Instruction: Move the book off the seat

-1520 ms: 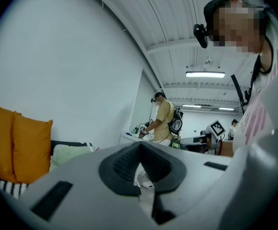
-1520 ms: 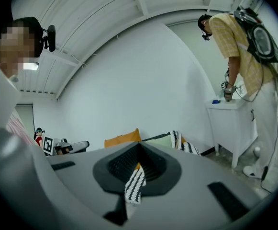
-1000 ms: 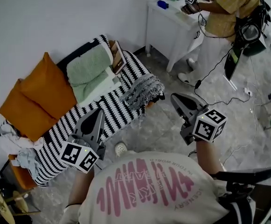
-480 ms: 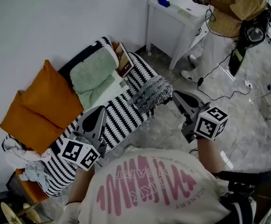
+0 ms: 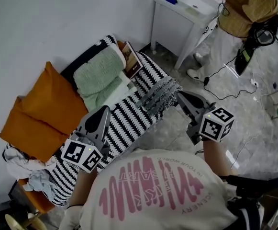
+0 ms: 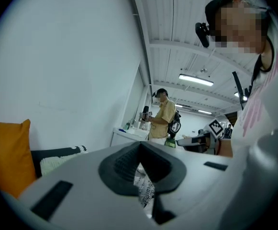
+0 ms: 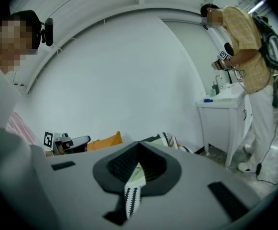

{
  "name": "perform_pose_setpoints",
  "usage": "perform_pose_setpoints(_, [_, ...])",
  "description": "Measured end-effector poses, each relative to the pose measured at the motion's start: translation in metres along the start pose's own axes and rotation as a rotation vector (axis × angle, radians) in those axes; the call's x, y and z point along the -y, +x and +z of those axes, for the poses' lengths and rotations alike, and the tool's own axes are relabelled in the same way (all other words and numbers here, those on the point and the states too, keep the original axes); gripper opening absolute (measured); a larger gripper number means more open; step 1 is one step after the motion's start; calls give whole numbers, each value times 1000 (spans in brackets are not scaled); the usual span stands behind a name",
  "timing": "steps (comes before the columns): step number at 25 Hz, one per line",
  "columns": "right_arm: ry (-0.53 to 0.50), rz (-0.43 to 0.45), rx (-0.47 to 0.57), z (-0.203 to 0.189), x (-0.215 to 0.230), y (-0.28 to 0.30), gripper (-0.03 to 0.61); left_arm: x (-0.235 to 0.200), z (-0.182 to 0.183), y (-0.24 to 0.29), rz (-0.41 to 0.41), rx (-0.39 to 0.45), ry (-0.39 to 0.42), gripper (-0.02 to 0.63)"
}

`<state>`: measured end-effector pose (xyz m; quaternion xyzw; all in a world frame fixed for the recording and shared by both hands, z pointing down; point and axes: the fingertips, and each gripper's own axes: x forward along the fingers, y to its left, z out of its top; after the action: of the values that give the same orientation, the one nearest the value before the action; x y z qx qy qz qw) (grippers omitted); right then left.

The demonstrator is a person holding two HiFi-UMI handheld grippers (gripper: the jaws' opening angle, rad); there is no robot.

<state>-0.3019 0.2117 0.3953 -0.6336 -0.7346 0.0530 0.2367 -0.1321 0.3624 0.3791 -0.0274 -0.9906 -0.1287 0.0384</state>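
Note:
The book [image 5: 131,61], brown-covered, leans upright against a folded green blanket [image 5: 98,75] at the far end of the seat [image 5: 129,121], which is draped in a black-and-white striped throw. My left gripper [image 5: 100,111] hovers above the seat's front edge, well short of the book, with its jaws shut and nothing between them [image 6: 139,145]. Out over the floor beside the seat's fringed end, my right gripper [image 5: 182,97] is likewise shut and empty [image 7: 139,145]. Neither gripper touches the book.
Two orange cushions [image 5: 45,107] lean on the wall at the seat's near end, with crumpled clothes [image 5: 26,169] below them. A white table [image 5: 186,13] stands beyond the seat; another person [image 5: 253,8] works there. Cables [image 5: 225,92] trail over the floor.
The view has drifted, so the seat and book sit slightly lower and further right. Both grippers keep much the same pose and stay shut. The other person has shifted toward the top right.

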Motion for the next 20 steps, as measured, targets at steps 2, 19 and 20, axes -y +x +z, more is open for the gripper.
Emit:
perform_pose_setpoints(2, [-11,-15,5,3,0,2,11,-4,0,2,-7,3,-4,8])
perform_pose_setpoints(19, [22,-43,21,8,8,27,11,-32,-5,-3,15,-1,-22,8])
perform_pose_setpoints(20, [21,-42,20,8,7,29,11,-34,-5,-5,17,-3,-23,8])
